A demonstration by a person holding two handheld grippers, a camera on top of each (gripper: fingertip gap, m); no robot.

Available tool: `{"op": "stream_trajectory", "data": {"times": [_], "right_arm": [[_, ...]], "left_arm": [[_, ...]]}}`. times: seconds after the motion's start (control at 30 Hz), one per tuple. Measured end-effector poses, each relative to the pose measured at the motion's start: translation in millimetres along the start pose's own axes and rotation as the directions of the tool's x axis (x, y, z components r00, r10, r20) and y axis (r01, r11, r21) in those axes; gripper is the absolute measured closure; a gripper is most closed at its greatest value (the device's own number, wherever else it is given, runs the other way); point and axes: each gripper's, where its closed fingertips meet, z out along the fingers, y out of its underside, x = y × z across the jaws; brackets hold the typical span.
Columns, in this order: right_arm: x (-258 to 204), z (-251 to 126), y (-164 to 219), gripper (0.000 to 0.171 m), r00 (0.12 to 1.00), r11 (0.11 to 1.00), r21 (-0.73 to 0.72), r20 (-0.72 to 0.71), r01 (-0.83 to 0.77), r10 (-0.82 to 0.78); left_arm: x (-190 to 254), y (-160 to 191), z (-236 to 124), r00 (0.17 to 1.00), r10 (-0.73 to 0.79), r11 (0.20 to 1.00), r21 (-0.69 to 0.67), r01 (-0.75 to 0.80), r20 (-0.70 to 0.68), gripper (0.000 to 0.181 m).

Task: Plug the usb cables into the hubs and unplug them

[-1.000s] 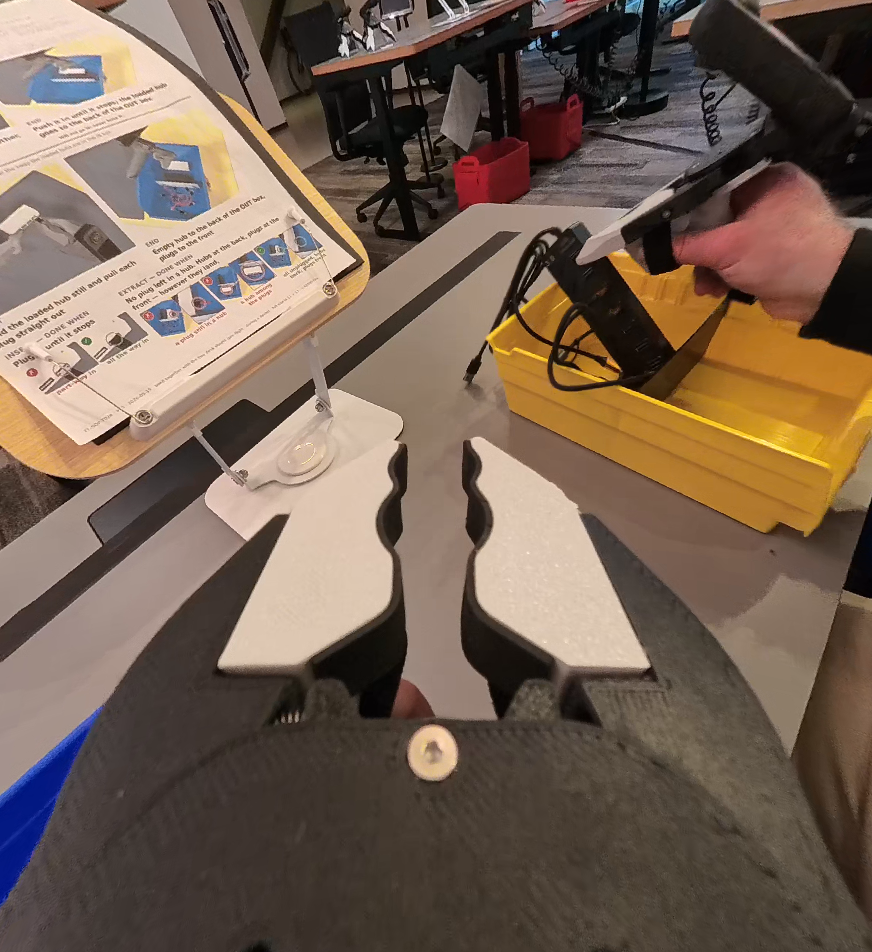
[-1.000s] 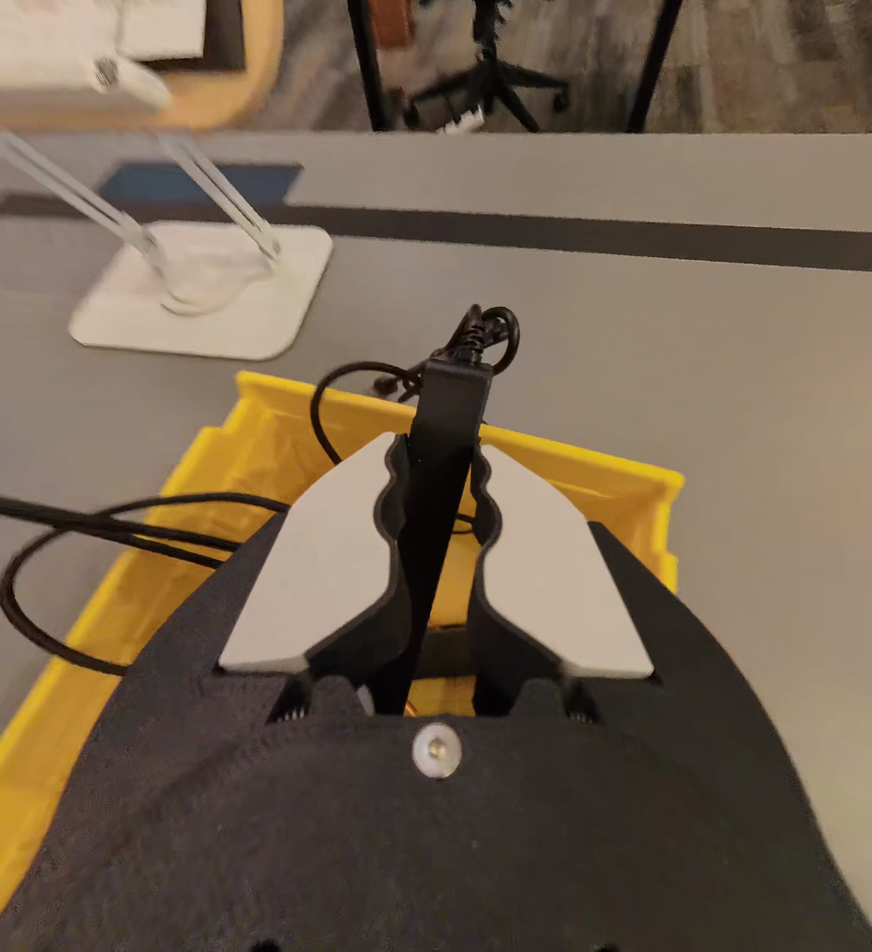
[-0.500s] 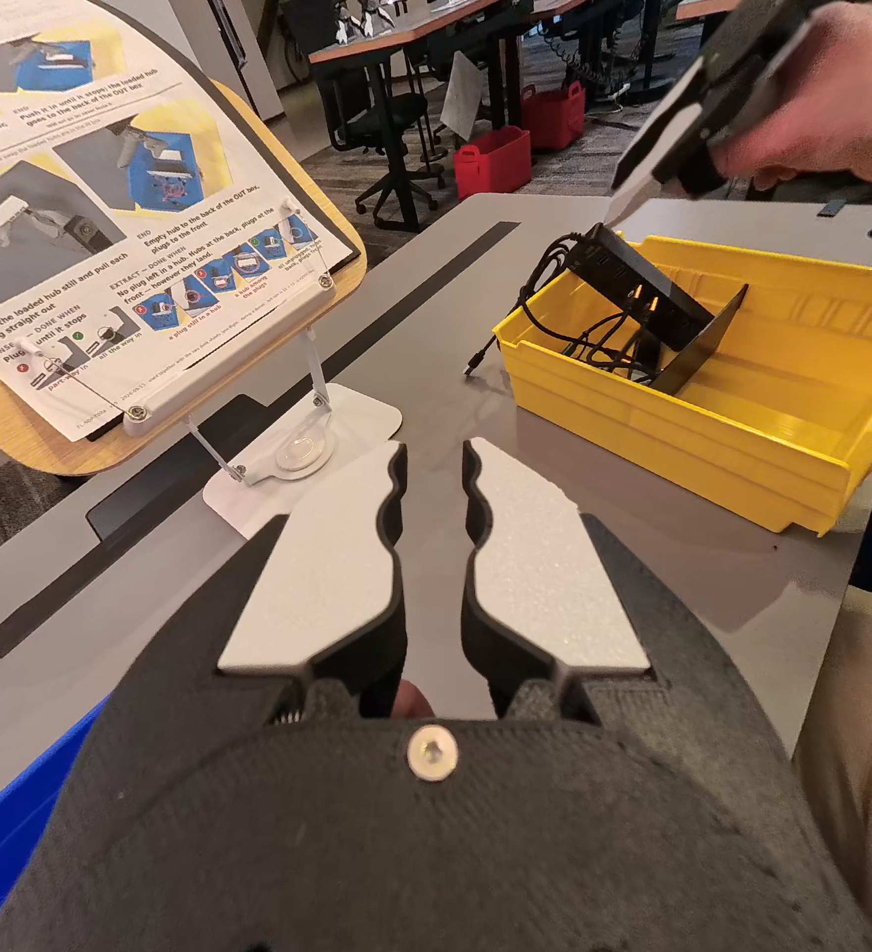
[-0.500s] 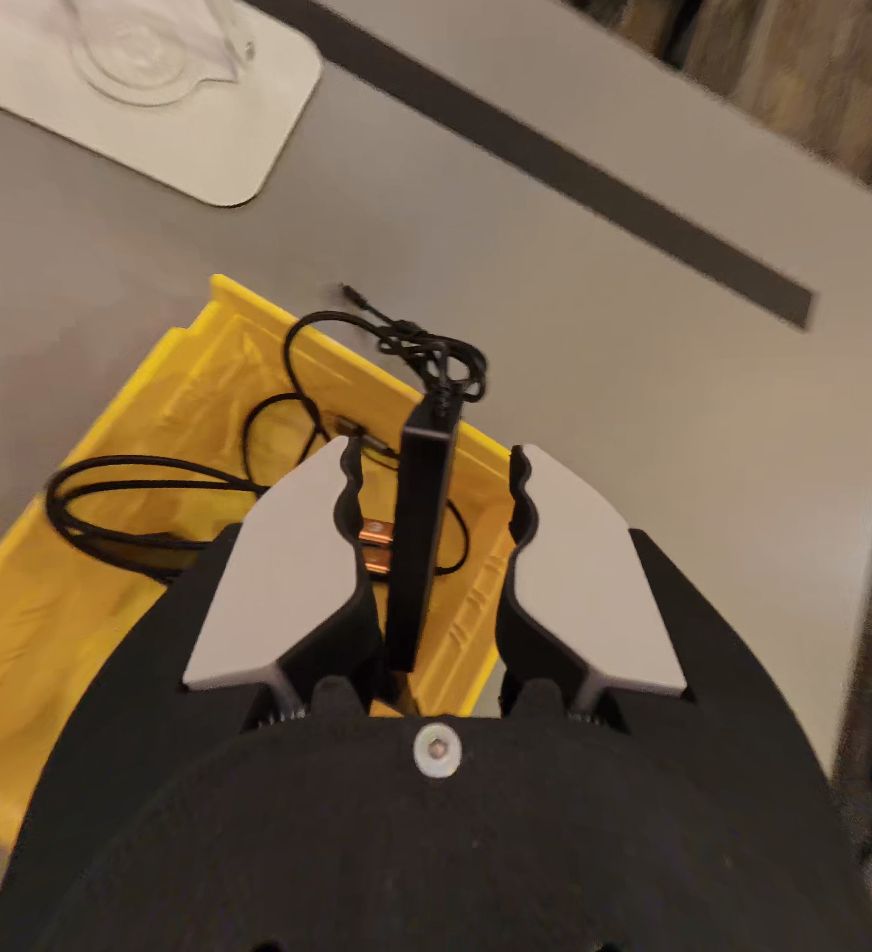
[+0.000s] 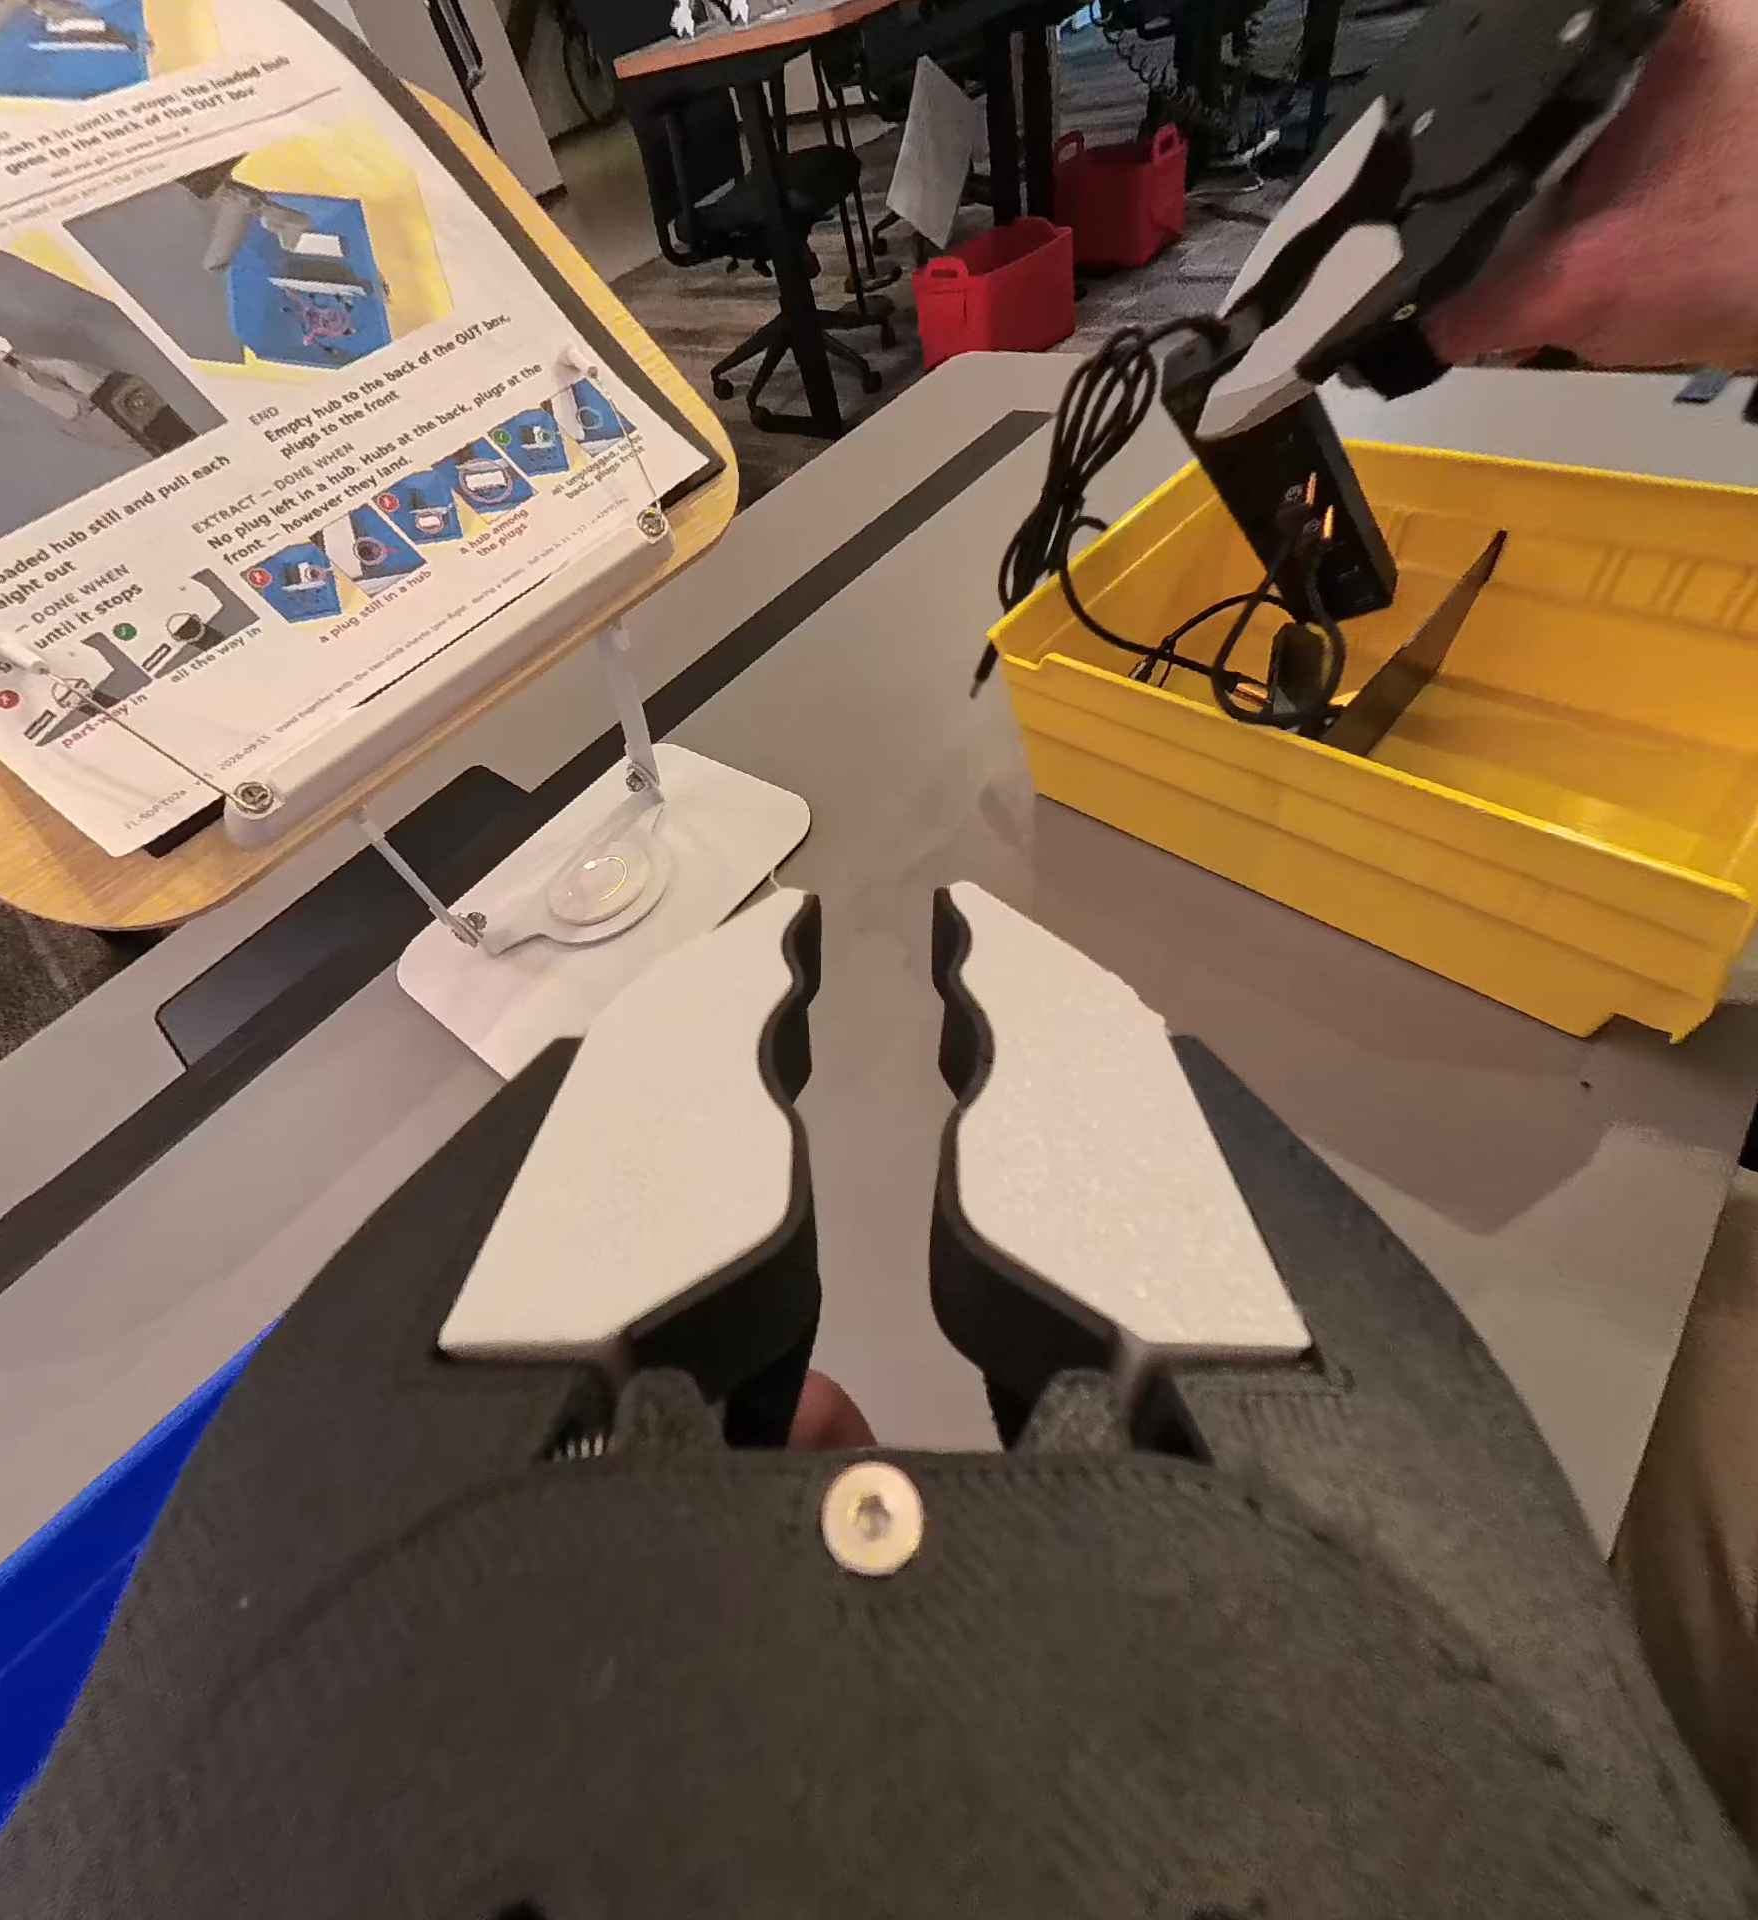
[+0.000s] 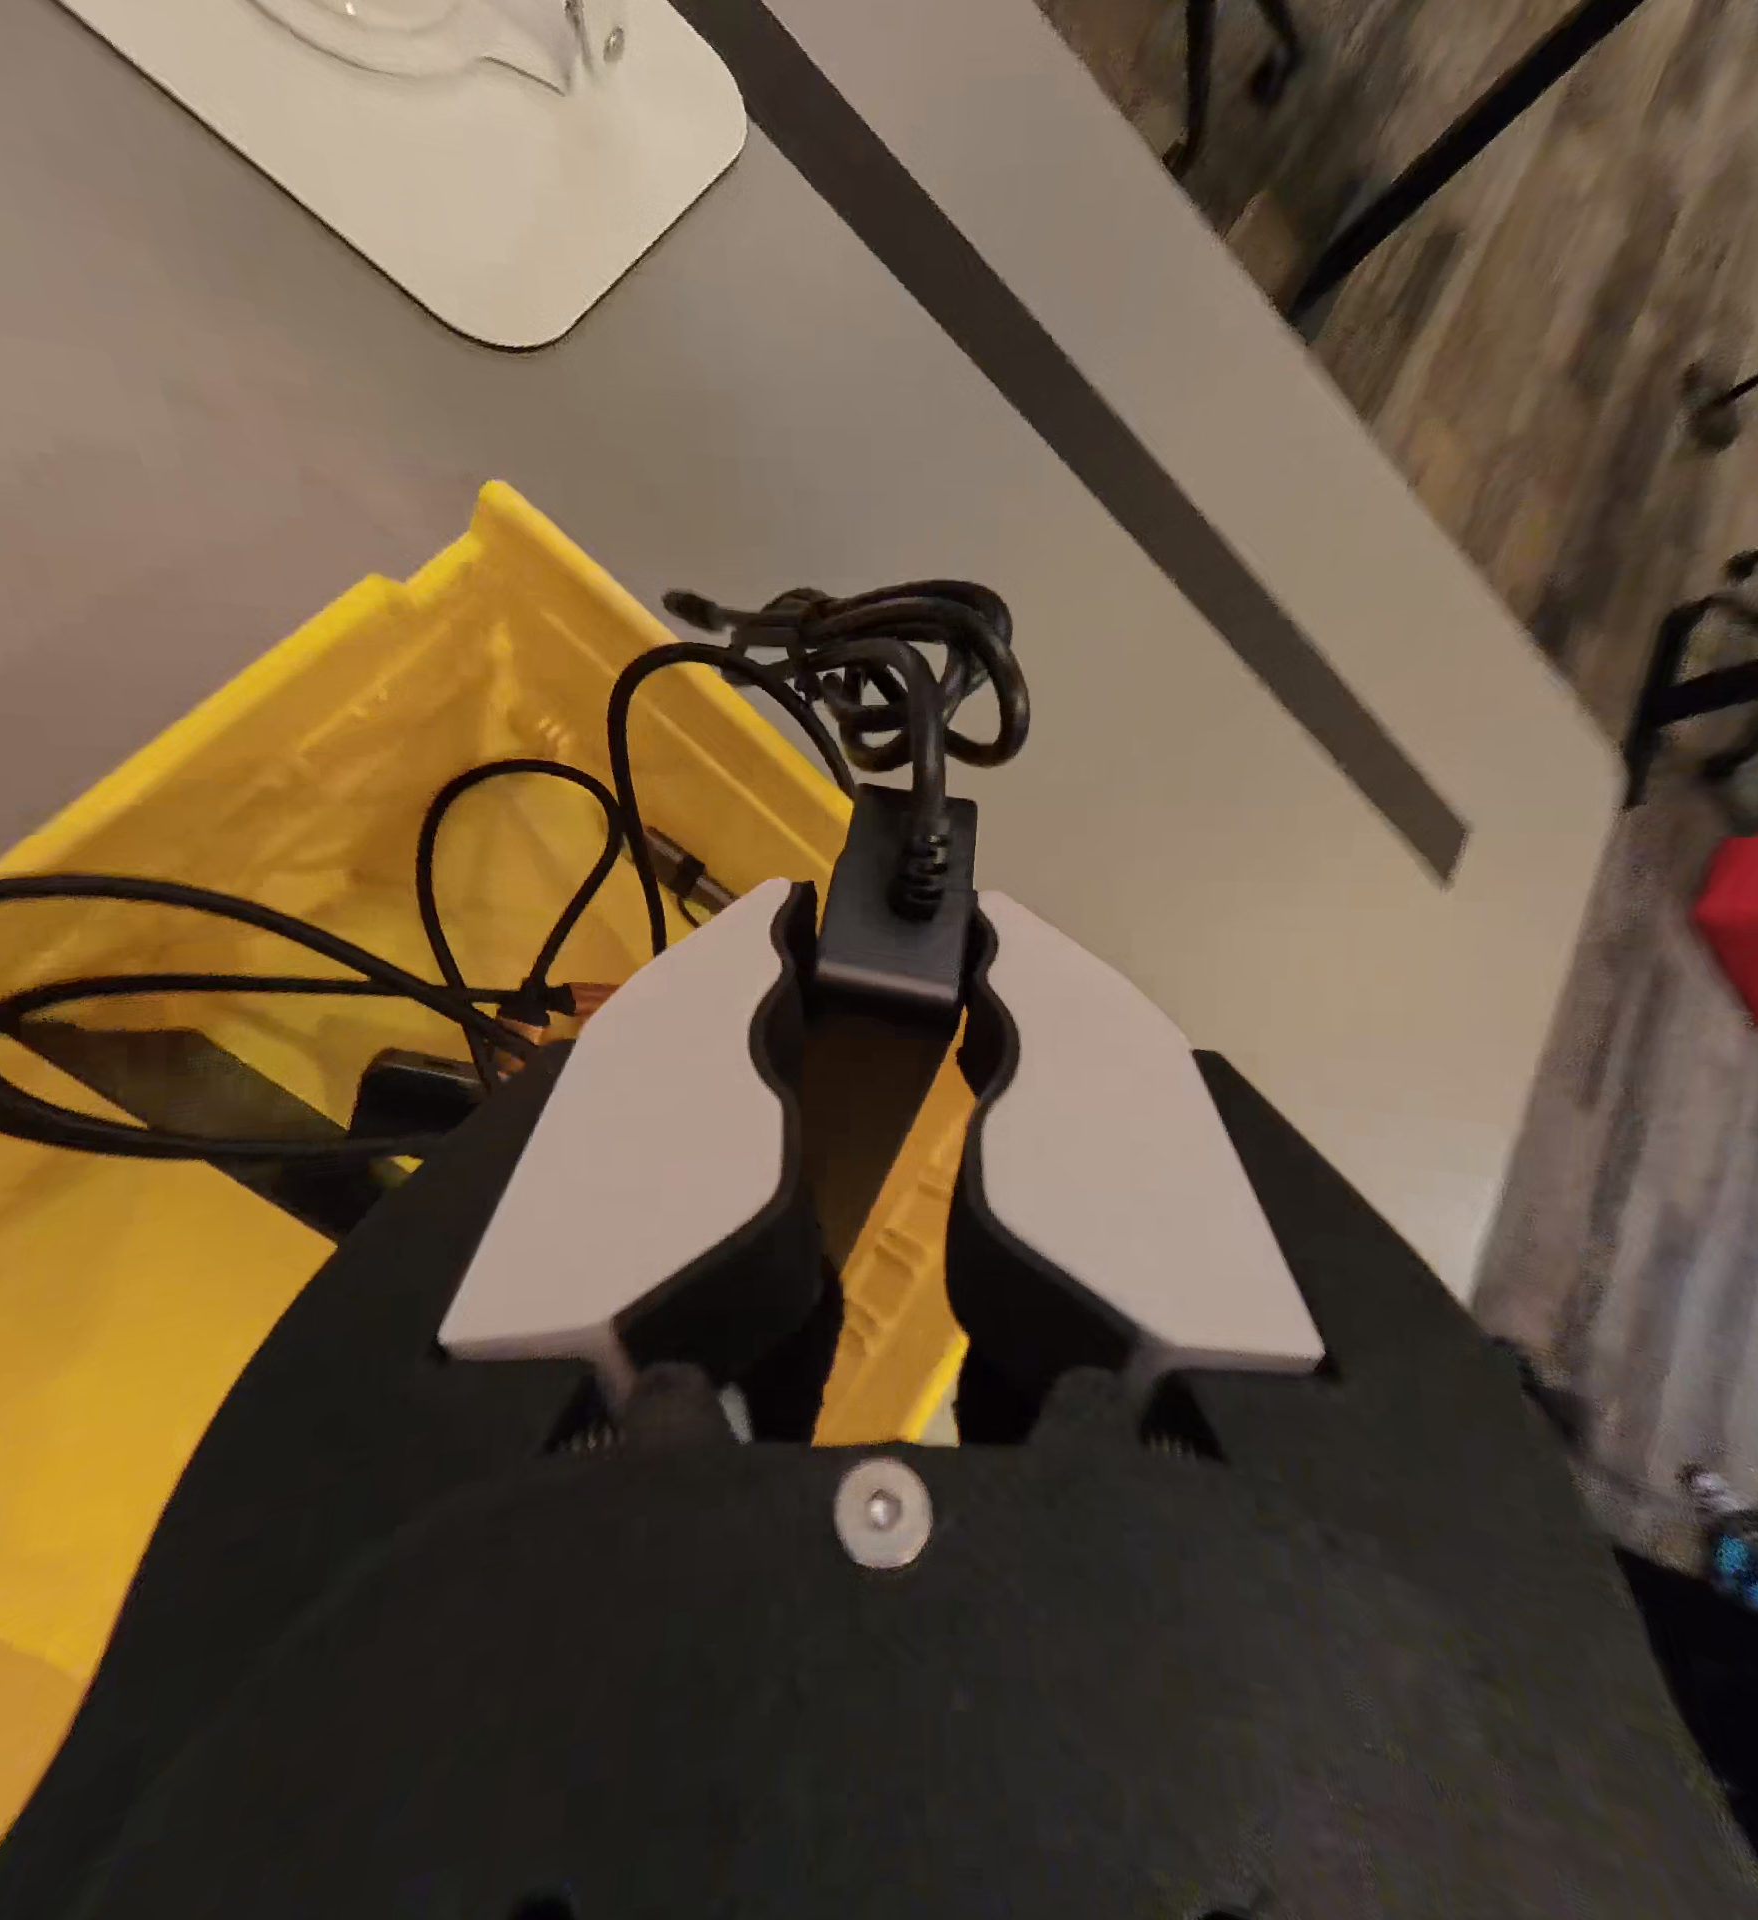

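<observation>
- Right gripper point(image 6: 885, 914): jaws closed on the cable end of the black hub point(image 5: 1280, 499), held tilted above the front corner of the yellow bin point(image 5: 1374, 831); lower end of the hub hangs inside the bin.
- Left gripper point(image 5: 870, 935): jaws a narrow gap apart, nothing between them, hovering over the grey table point(image 5: 906, 727), well apart from the bin.
- Cables point(image 6: 231, 997): black loops lie in the bin; a knotted bundle point(image 6: 906, 675) trails from the hub's top end and over the bin wall.
- Risk: grip sits near one end only, so the hub could pivot or slip if swung.
- Risk: trailing cables may snag on the bin wall or the dark divider point(image 5: 1426, 644) and drag plugs sideways in their ports.
- Risk: a lift could haul loose cables out onto the table.
- Unclear: how many plugs are seated; the port face is small and dark in the left view and hidden behind the gripper in the right view.
- Unclear: whether a second hub lies under the loops; a dark block shows there, not identifiable.
- Cut off: the bin's far end and the instruction sheet point(image 5: 231, 416) on its stand.
</observation>
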Motion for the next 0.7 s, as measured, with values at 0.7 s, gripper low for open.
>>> {"op": "stream_trajectory", "data": {"times": [0.7], "right_arm": [[-83,40,33,0.147,0.847,0.812,-0.263,0.269,0.522,-0.458]], "left_arm": [[4,-1,-2,0.999,0.033,0.999,-0.009,-0.033,0.014,0.161]]}}
